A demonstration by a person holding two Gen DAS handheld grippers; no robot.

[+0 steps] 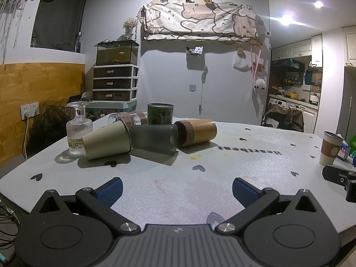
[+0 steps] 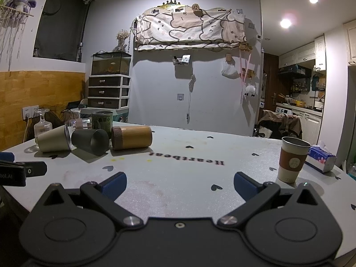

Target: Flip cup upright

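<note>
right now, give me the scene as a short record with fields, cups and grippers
lying on side: beige cup, dark grey cup, bamboo cup, clear cup with brown sleeve behind them
upside down: ribbed stemmed glass
upright: green printed can; sleeved coffee cup, apart on the right
surface: white table with hearts
left gripper: open, empty, short of the cups
right gripper: open, empty
other: tissue pack beside the coffee cup
</note>
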